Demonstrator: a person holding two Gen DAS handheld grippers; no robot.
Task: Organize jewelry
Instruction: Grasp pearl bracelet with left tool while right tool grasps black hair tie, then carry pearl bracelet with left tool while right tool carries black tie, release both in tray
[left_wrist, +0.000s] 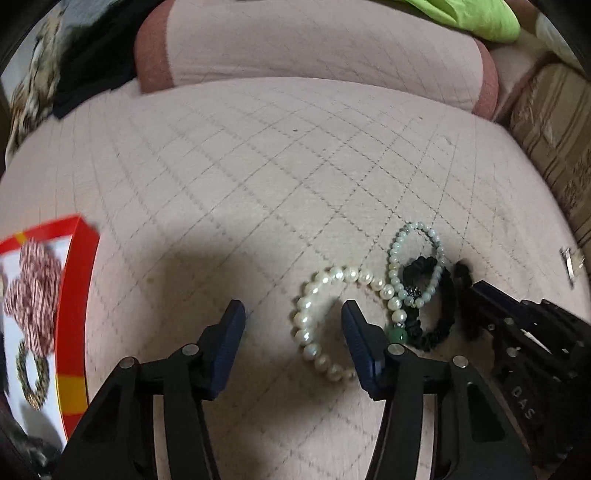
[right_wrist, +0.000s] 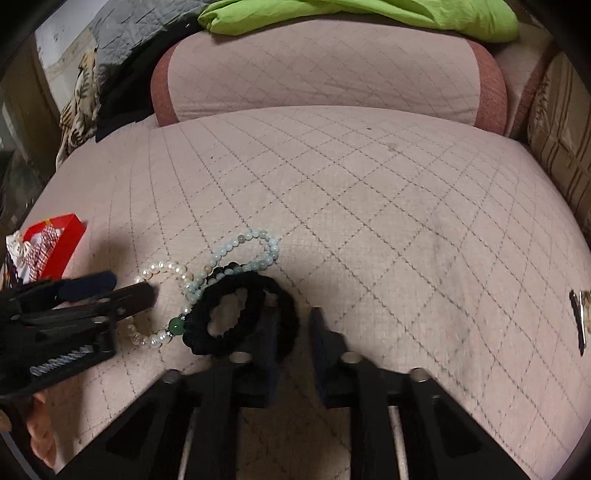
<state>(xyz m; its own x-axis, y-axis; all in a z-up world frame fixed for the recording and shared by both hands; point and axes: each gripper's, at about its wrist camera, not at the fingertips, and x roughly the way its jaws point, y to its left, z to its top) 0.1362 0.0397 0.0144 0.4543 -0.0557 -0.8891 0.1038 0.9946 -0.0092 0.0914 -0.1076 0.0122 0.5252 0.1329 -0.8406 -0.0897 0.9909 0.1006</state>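
- Looking along the left gripper in the left wrist view: its two blue-padded fingers are spread wide, holding nothing, low over a quilted pink cushion.
- A white pearl bracelet lies curled on the cushion; the gripper's right-hand finger sits inside its loop, while the other finger is clear of it.
- Just right of the pearls, a pale green bead bracelet overlaps a black braided bracelet — the three pieces are tangled in one cluster.
- The right gripper crowds in from the right edge, touching the black braid.
- At far left, an open red box holds a striped fabric piece and a dark beaded ring.
- In the right wrist view, the right gripper is partly open; one finger is threaded through the black braided bracelet, the other outside it, not clamped.
- The pale green bead bracelet and pearl bracelet lie beside it — the left gripper covers part of the pearls.
- A green cloth rests on the back cushion.
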